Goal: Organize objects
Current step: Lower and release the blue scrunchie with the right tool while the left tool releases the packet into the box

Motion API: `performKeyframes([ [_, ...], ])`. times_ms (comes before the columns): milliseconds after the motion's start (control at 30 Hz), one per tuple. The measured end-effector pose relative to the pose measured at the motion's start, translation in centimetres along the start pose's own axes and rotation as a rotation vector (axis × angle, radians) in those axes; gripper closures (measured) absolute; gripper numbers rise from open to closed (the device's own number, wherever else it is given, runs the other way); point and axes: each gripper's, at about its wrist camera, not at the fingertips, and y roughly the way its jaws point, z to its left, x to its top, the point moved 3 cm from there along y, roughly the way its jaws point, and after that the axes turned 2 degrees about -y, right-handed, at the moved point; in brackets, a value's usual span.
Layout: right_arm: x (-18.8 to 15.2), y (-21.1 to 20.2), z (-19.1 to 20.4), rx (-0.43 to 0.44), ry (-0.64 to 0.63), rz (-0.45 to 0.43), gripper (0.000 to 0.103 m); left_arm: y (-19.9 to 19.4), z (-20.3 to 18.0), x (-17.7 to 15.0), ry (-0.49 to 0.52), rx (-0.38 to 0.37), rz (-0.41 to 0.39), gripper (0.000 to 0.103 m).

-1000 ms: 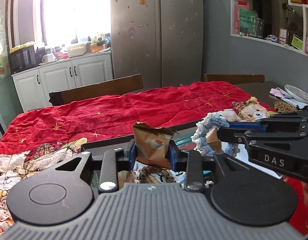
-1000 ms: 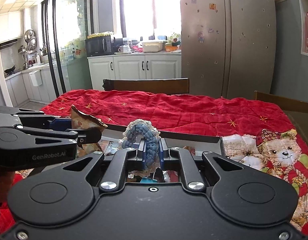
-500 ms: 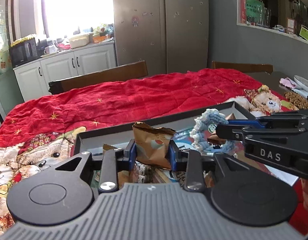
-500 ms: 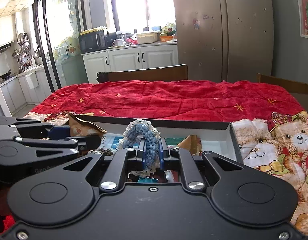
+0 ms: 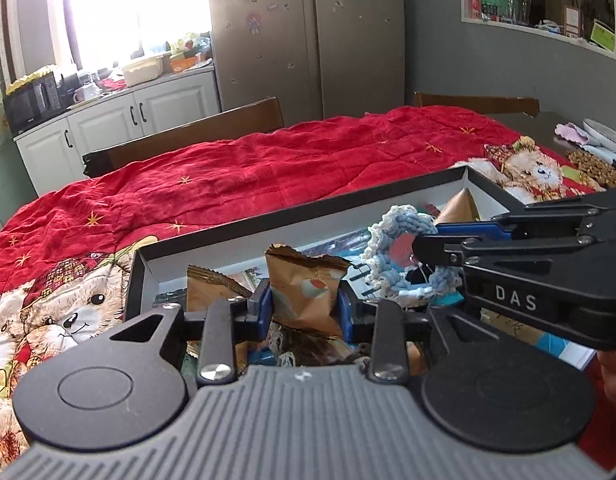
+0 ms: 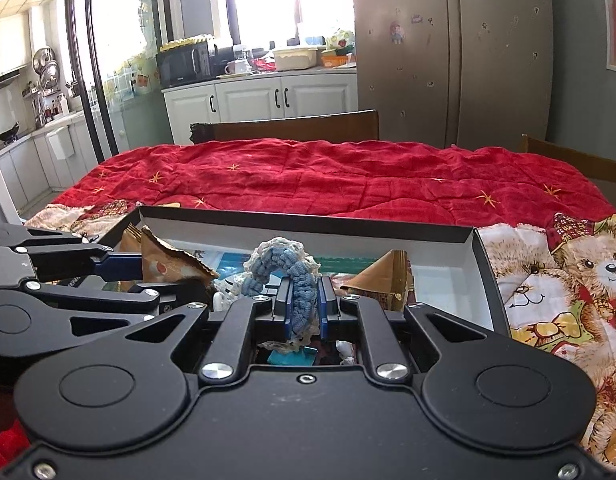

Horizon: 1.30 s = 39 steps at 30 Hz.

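Left gripper (image 5: 304,309) level over box (image 5: 347,208) — pinching brown packet (image 5: 304,296), right gripper (image 6: 303,307) alongside — clamping crocheted ring (image 6: 284,264).

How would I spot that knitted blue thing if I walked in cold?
Find the red quilt on the table, then the shallow black-rimmed box lying on it. Above the box, the right gripper pinches a crocheted ring: blue yarn edged in cream, the only soft, looped item among the brown snack packets.
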Motion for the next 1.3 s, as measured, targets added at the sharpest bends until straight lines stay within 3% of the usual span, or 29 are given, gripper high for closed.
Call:
performKeyframes([
  [667,-0.3,0.7,-0.1,0.005,-0.004,0.039,0.086,0.4,0.0,-0.1,0.013,0.009,0.011,0.064],
  [700,-0.3,0.7,-0.1,0.003,-0.003,0.038,0.086,0.4,-0.1,-0.1,0.012,0.009,0.012,0.062],
  [767,-0.3,0.6,-0.2,0.002,0.001,0.033,0.085,0.4,0.0,-0.1,0.008,0.005,0.012,0.049],
  [967,-0.1,0.2,-0.3,-0.004,0.007,0.006,0.085,0.0,-0.1,-0.1,0.001,0.003,0.003,0.039],
  [1300,0.7,-1.7,-0.6,0.001,0.018,-0.045,0.080,-2.0,-0.4,0.4,-0.001,0.028,-0.040,0.030],
])
